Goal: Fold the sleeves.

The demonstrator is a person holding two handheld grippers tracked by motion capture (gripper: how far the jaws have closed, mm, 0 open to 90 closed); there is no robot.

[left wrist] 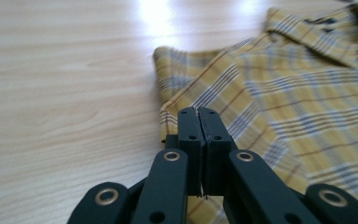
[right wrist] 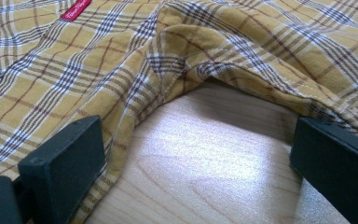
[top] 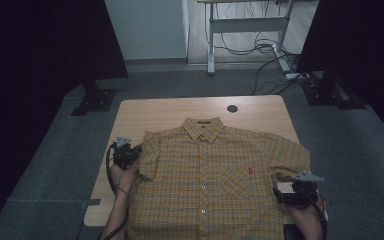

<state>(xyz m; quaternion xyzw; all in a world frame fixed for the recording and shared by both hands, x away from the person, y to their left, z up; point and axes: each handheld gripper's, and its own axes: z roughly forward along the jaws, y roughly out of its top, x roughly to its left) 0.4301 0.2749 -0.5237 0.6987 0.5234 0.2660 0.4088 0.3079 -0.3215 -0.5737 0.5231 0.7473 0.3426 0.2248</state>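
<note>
A yellow plaid short-sleeved shirt point(top: 210, 175) lies face up and buttoned on the wooden table point(top: 170, 107), collar towards the far edge. My left gripper point(top: 131, 156) sits at the hem of the shirt's left-hand sleeve point(left wrist: 186, 74). In the left gripper view its jaws point(left wrist: 198, 115) are pressed together on that hem's edge. My right gripper point(top: 280, 192) is at the other side, below the right-hand sleeve. In the right gripper view it point(right wrist: 191, 140) stands open, bare wood between the jaws and the fold where sleeve meets body point(right wrist: 182, 65) just ahead.
A small black round cap point(top: 232, 108) is set in the table near its far edge. Black stand bases point(top: 95, 97) point(top: 330, 92) flank the table on the grey floor. A desk frame with cables point(top: 250, 35) stands behind. A red label point(right wrist: 76, 10) marks the chest pocket.
</note>
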